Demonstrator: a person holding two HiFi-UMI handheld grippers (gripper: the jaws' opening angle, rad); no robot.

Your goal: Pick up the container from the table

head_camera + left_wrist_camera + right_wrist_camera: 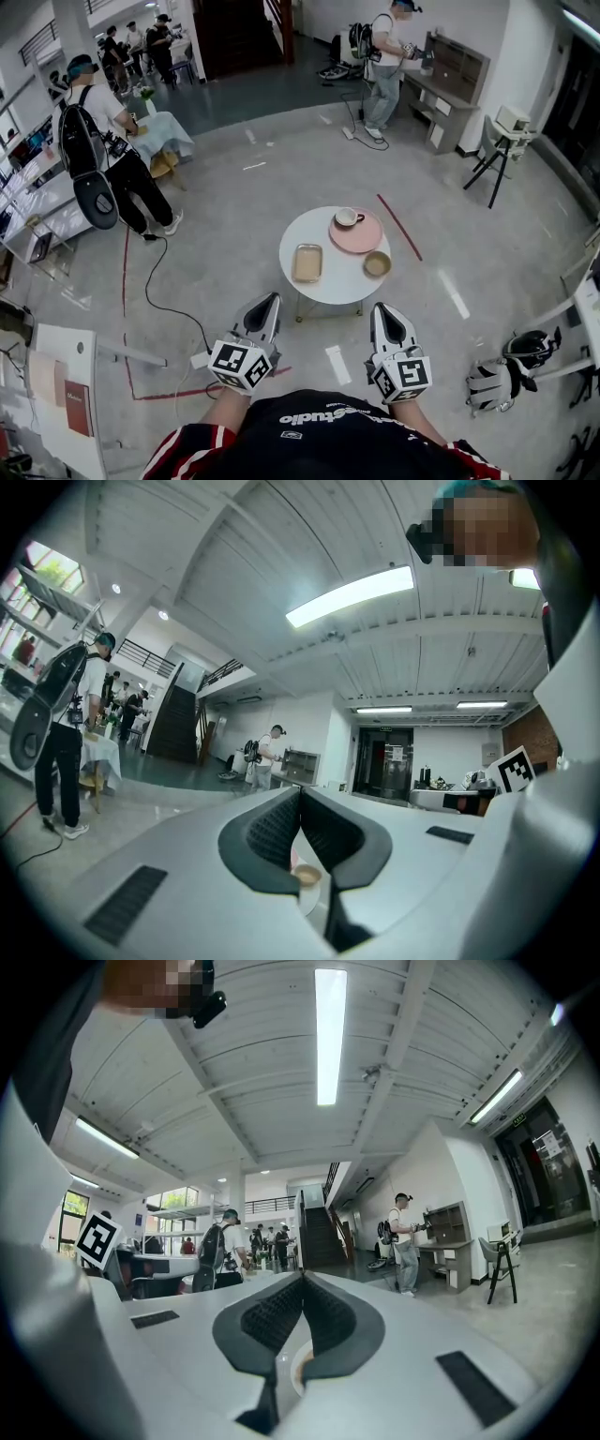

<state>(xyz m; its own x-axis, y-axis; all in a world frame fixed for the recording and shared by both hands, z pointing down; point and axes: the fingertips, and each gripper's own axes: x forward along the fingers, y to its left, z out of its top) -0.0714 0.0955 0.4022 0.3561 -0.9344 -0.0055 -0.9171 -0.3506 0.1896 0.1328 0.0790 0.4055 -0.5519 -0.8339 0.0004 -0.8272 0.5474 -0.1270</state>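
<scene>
Left gripper (pixel 267 302): I read its fingers (pixel 272 834) pressed together, nothing between them, tips short of the round table (pixel 335 283); container (pixel 307 262): shallow rectangular tan dish, on the table's left half, untouched; pink plate (pixel 361 239) bearing a cup (pixel 348 217); small bowl (pixel 377 264); right gripper (pixel 384 312): fingers likewise closed, empty.

Open floor separates the left hand-held gripper (pixel 269 300) and right hand-held gripper (pixel 380 308) from the round worktop (pixel 341 282) at frame centre. The container (pixel 307 262) stands free on its left and lower sides. A bowl (pixel 377 264) and pink plate (pixel 364 238) crowd its right.
</scene>
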